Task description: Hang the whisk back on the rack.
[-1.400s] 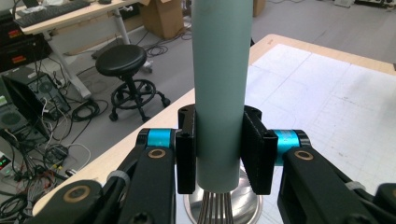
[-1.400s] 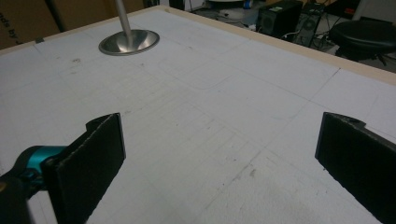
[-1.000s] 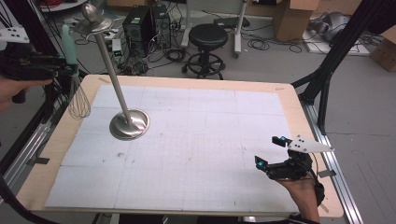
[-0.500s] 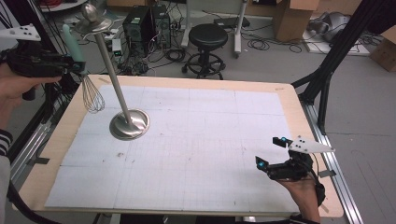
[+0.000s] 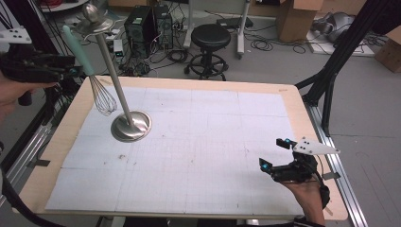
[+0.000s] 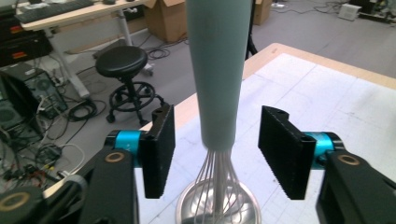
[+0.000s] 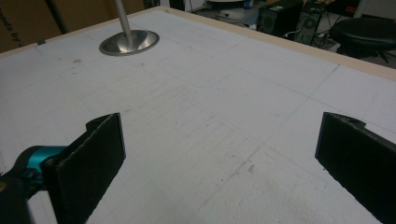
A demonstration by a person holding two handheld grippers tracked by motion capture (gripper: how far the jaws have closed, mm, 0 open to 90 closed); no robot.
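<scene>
Whisk hung on stand, done; left gripper jaws spread round handle, retreat left; right gripper spread, idle.

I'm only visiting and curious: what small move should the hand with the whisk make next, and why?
Probably ease the left gripper back from the whisk. Its jaws stand open, apart from the green handle on both sides, and the whisk appears to hang from the top of the metal stand, wires down over its base. I can't see the hook clearly, so go slowly.
</scene>
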